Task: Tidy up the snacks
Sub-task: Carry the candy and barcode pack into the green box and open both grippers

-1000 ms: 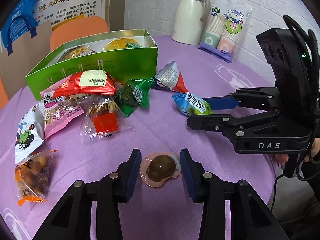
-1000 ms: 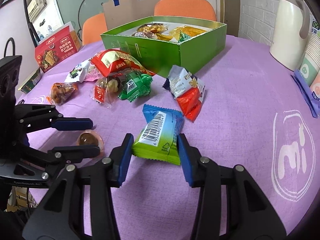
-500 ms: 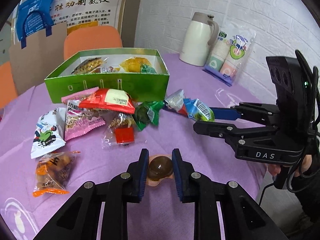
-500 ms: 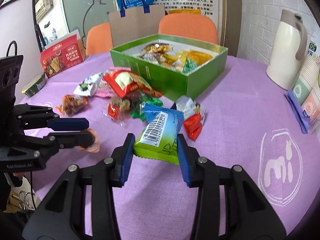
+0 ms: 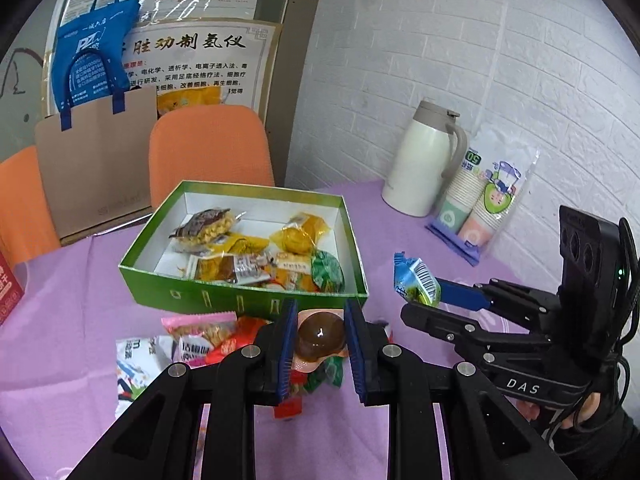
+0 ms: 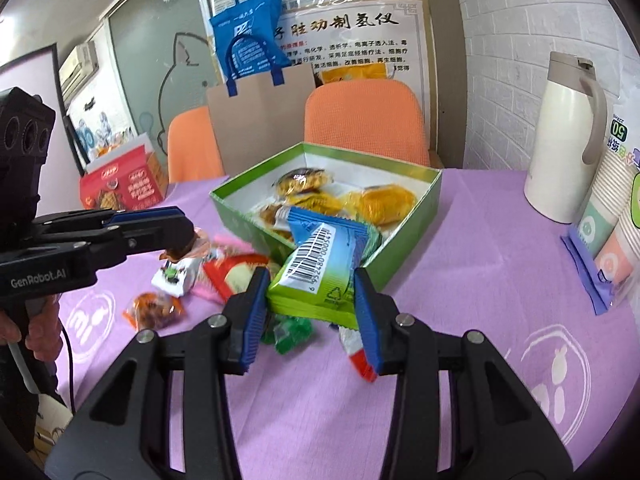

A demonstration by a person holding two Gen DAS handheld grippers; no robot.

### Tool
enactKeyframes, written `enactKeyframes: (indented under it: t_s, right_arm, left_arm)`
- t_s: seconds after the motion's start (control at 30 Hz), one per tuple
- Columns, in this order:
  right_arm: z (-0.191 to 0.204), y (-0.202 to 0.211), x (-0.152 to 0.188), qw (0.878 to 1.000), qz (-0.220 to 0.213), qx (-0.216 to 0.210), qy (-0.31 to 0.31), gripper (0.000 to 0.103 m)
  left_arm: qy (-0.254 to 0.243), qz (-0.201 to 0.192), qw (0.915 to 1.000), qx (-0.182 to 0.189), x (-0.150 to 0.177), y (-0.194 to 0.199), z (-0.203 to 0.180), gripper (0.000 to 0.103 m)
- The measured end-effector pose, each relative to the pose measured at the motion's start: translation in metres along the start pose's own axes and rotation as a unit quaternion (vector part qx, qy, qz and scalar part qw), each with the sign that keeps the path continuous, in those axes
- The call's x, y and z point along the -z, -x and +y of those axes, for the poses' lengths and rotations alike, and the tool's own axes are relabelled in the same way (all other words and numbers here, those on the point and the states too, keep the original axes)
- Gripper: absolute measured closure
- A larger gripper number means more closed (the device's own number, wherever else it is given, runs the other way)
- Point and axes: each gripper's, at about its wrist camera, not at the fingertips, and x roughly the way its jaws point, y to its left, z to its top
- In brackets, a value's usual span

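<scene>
The brown jelly cup [image 5: 320, 338] sits clamped in the left gripper [image 5: 321, 350] jaws, held above the loose snack pile [image 5: 192, 344]. The blue-green packet [image 6: 320, 272] is pinched in the right gripper [image 6: 311, 316] jaws. At 12 o'clock from both stands the green box [image 5: 248, 300] on the purple desk [image 5: 64, 304], already holding snacks.
</scene>
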Motion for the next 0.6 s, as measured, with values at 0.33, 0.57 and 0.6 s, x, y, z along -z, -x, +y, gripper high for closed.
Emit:
enactKeyframes:
  t_s: [0.33,0.57,0.6]
  right_arm:
    - [-0.027,-0.043,-0.027,0.999,-0.003,0.016,-0.029,0.059]
    - [-0.032,-0.074,-0.034,1.0,0.007,0.015,-0.026,0.059]
    - [-0.03,-0.079,-0.033,1.0,0.009,0.014,-0.022,0.059]
  left_arm:
    - [0.025,0.011,0.9993,-0.025,-0.044,-0.051,0.016,0.08]
    - [0.039,0.028,0.9982,-0.035,-0.051,-0.084,0.031,0.079]
    - [0.041,0.03,0.9981,-0.036,-0.051,-0.088,0.033,0.079]
